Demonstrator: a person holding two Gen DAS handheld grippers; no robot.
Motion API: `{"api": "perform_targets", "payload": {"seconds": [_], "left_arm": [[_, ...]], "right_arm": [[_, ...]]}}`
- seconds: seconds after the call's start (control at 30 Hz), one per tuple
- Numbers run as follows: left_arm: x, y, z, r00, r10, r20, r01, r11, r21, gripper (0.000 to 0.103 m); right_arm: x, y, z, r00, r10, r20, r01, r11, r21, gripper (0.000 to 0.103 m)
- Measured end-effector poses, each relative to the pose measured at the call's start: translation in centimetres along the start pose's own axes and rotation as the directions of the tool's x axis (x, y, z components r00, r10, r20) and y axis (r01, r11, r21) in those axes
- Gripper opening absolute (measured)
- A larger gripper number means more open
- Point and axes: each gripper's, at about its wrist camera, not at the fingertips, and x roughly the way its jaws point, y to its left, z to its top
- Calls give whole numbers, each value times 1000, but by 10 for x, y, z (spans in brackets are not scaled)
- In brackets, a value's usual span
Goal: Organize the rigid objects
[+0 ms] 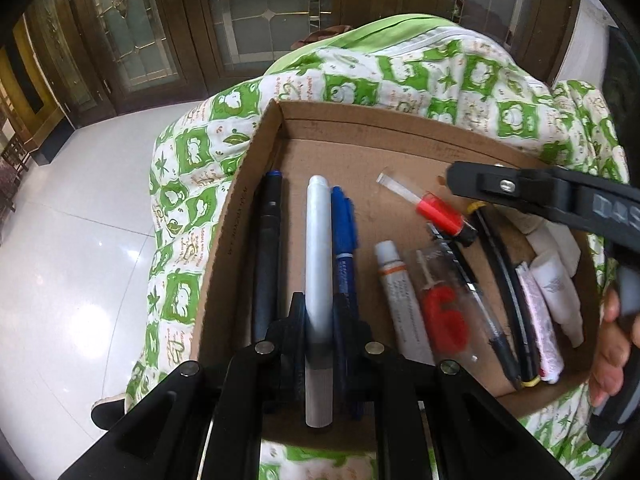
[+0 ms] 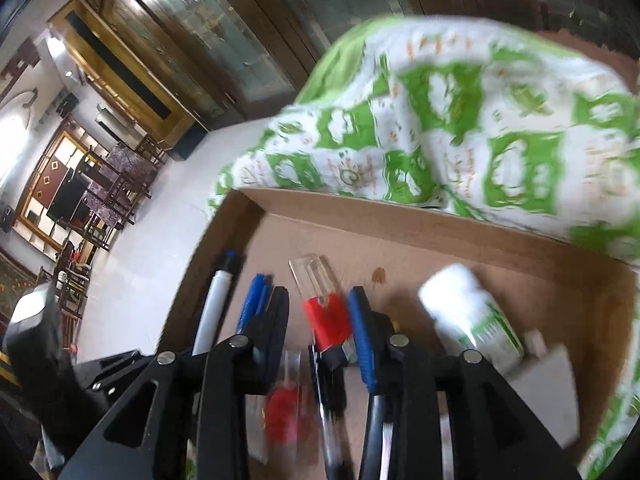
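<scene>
The left gripper (image 1: 319, 322) is clenching the white marker (image 1: 319, 264) lengthwise, aligning it between the black pen (image 1: 269, 248) and blue pen (image 1: 343, 240) at the left of the cardboard box (image 1: 360, 128). The right gripper (image 2: 320, 320) is hanging released around the red-capped tube (image 2: 326, 320).

A green-and-white patterned quilt (image 1: 420, 80) covers the surface and bunches up on the far side. To the left lies a glossy white tiled floor (image 1: 72, 260). Along the far wall stand dark wooden cabinets with leaded glass doors (image 1: 248, 20). Farther off to the left, dark wooden chairs (image 2: 120, 184) stand near a gold-framed panel (image 2: 52, 184).
</scene>
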Motion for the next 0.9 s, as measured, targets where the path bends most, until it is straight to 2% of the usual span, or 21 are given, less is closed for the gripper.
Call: {"api": "perform_targets", "payload": {"seconds": [0.13, 0.2, 0.27, 0.33, 0.43, 0.5, 0.57, 0.67, 0.73, 0.8, 0.9], "left_arm": [[-15, -10, -8, 1000, -7, 15, 7, 1000, 9, 15], [-26, -17, -15, 1000, -2, 27, 2, 1000, 12, 28], [-39, -22, -25, 999, -5, 52, 5, 1000, 1, 51], [-49, -24, -32, 997, -3, 71, 4, 1000, -12, 59], [-65, -28, -50, 998, -5, 70, 7, 999, -37, 62], [-72, -28, -59, 998, 6, 65, -2, 998, -60, 69], [-80, -26, -71, 998, 4, 59, 2, 995, -102, 80], [-88, -26, -87, 998, -5, 55, 12, 990, -141, 82], [-91, -27, -97, 999, 14, 52, -6, 989, -151, 85], [-98, -31, -109, 997, 50, 62, -40, 988, -147, 87], [-110, -38, -122, 988, 111, 104, -99, 989, -110, 89]], "right_arm": [[-39, 4, -17, 999, 24, 46, -24, 1000, -11, 43], [-61, 2, -30, 997, 44, 70, -44, 999, 2, 48], [-79, -2, -40, 995, 57, 86, -59, 998, 14, 52], [-93, -3, -57, 995, 56, 88, -58, 998, 23, 58], [-109, -10, -87, 996, 51, 72, -53, 998, 35, 66], [-118, -16, -103, 997, 44, 61, -48, 997, 54, 70], [-125, -18, -117, 998, 32, 53, -35, 997, 63, 73], [-137, -17, -133, 997, -11, 73, 8, 999, 44, 84], [-143, -15, -139, 995, -41, 92, 38, 999, 31, 97], [-147, -13, -143, 993, -60, 103, 58, 998, 22, 102], [-153, -9, -150, 992, -75, 105, 74, 997, 10, 103]]}}
